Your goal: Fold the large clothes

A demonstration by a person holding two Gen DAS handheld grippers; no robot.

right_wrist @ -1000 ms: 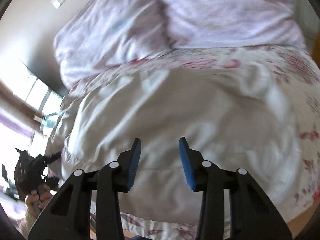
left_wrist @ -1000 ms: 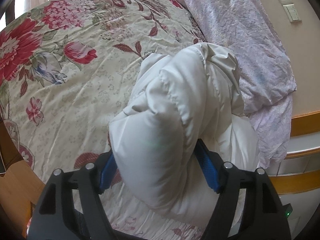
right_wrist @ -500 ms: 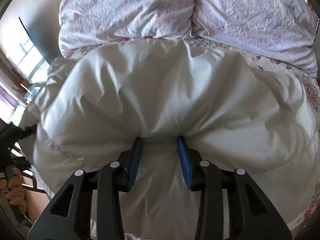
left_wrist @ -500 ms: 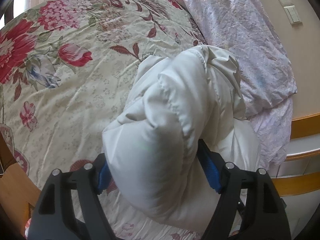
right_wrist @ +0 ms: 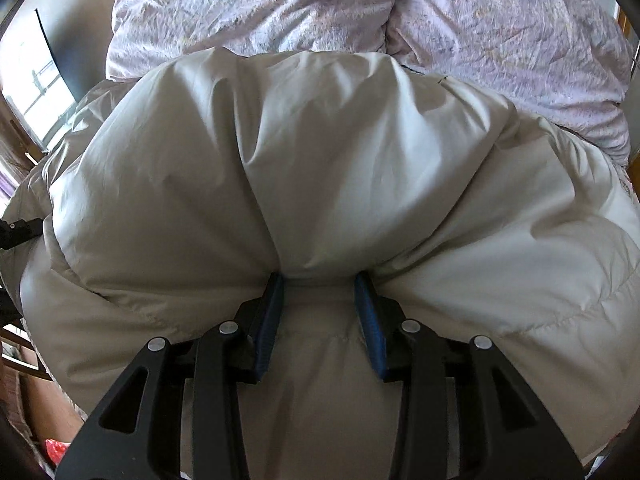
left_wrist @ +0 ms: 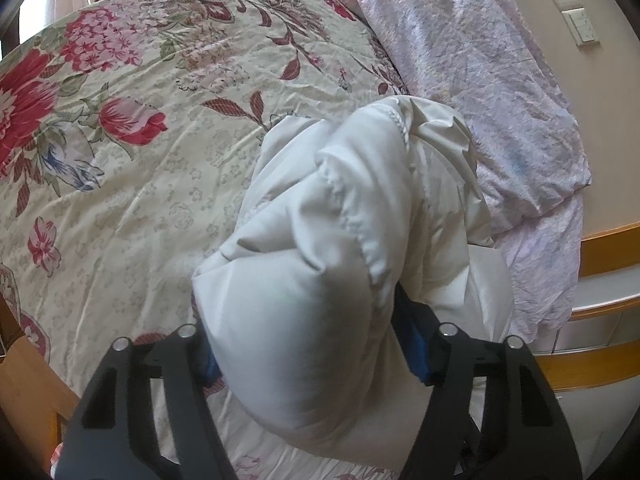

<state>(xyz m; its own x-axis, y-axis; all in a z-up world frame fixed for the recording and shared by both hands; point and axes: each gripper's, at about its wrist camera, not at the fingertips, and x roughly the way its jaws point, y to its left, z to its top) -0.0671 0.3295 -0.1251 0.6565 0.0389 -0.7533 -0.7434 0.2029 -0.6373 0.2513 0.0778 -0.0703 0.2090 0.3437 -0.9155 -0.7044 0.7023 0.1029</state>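
A puffy white down jacket (left_wrist: 328, 264) lies bunched on the bed, on a cream bedspread (left_wrist: 132, 184) of smooth, lightly creased cloth printed with large red and pink flowers and dark red leaves. The left claw (left_wrist: 308, 340) is clamped on a thick, rounded roll of the jacket: the quilted fabric bulges up and forward between the two black arms, hiding most of the blue ribbed pads (left_wrist: 414, 350), and a gathered, stitched seam runs along the top of the roll. In the right wrist view the same jacket (right_wrist: 320, 168) fills nearly the whole frame as a broad, pillowy mound of matte, slightly glossy shell fabric with deep soft folds that converge at the right claw (right_wrist: 319, 280). That claw grips a pinched fold of the jacket, its blue pads (right_wrist: 370, 320) pressed into the cloth on either side with a band of fabric between them. Beyond the jacket, at the head of the bed, lie two crumpled pale lilac pillows (right_wrist: 500, 32) with a finely wrinkled, crinkly surface. In the left wrist view a beige wall carries a white socket and switch plate (left_wrist: 572, 8), and an orange wooden edge (left_wrist: 600, 244) runs beside the bed.
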